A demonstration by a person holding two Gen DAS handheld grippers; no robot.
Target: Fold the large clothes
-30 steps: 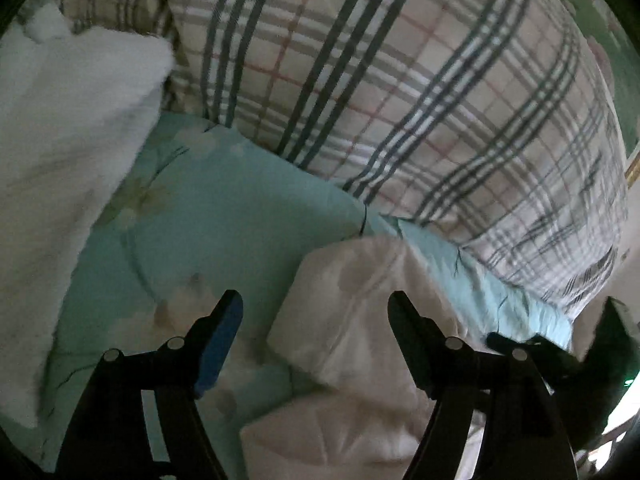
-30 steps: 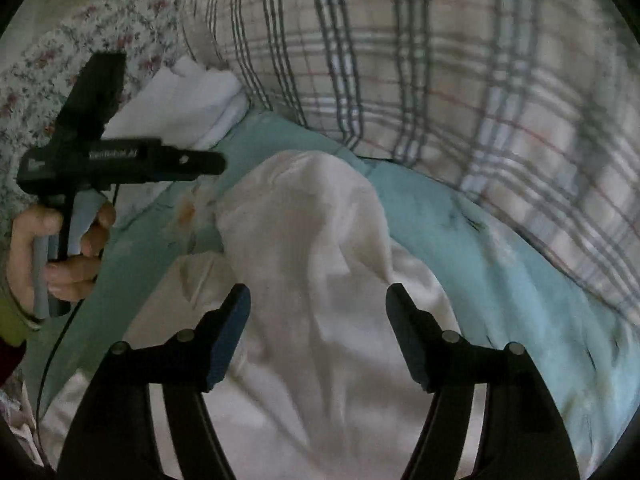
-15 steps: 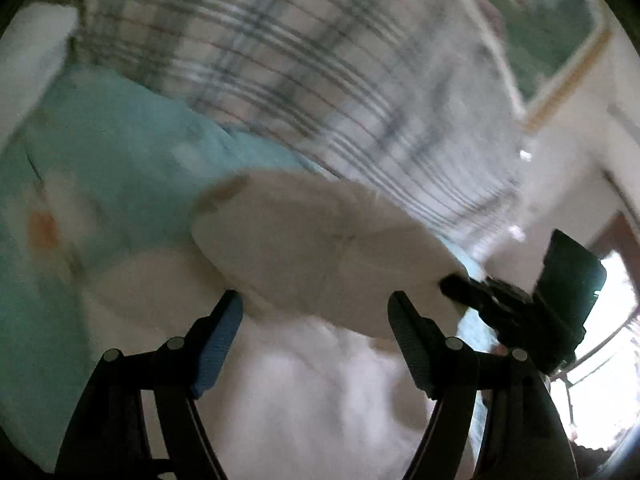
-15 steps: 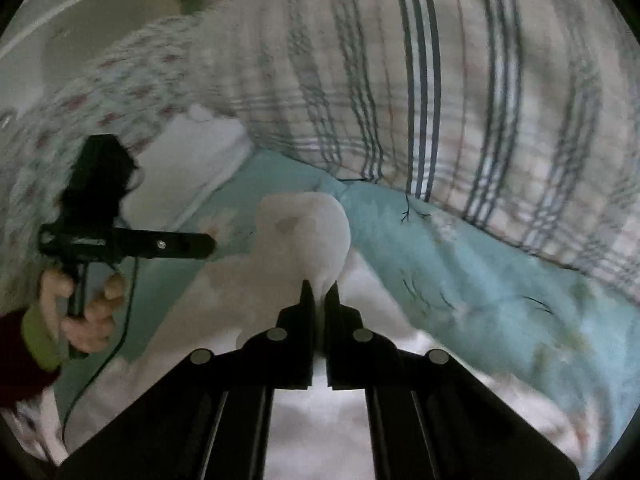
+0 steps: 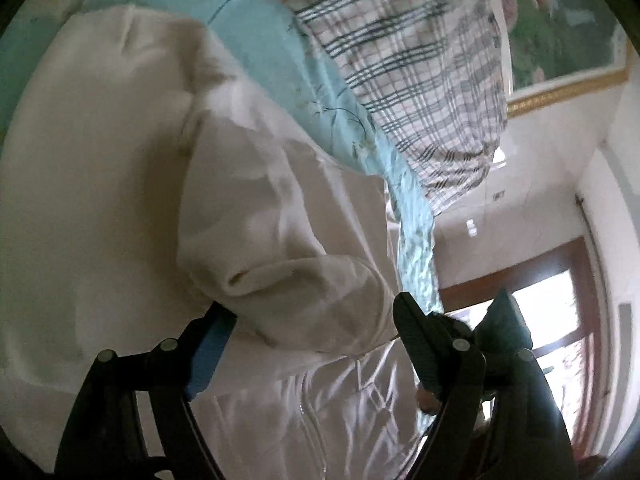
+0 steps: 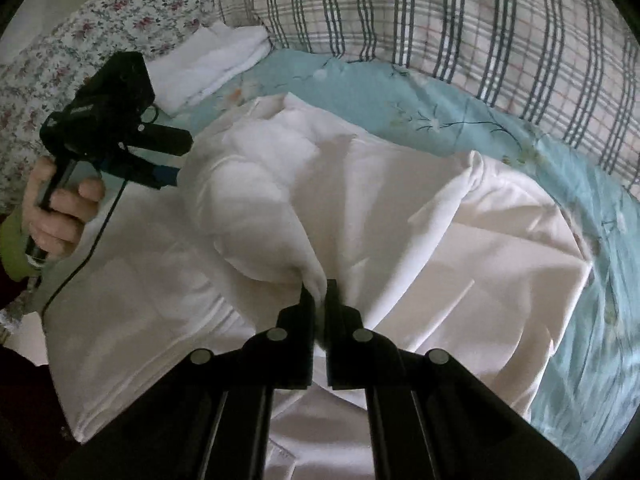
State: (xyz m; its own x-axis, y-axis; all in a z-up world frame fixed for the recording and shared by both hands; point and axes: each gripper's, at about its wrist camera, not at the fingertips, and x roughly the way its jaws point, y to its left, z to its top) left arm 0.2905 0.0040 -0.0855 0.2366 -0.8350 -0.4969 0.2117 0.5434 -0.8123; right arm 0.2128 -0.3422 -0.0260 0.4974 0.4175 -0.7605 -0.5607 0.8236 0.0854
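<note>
In the left wrist view the left gripper (image 5: 314, 320) stands wide, holding nothing, its fingers either side of a rolled bulge of the white garment (image 5: 120, 200). A second ago this camera faced the plaid pillow (image 5: 400, 52) and teal sheet (image 5: 340, 92) with only a small fold between the fingers; now it has swung right, and the garment fills the view. In the right wrist view the right gripper (image 6: 320, 296), wide a second ago, is pinched tight on a ridge of the garment (image 6: 460, 240), with cloth fanning out in creases; the left gripper (image 6: 160, 160) hovers at the far edge. The garment lies spread on the sheet (image 6: 460, 120). One grip is made; the left must likely take its own before the fold can be carried over.
</note>
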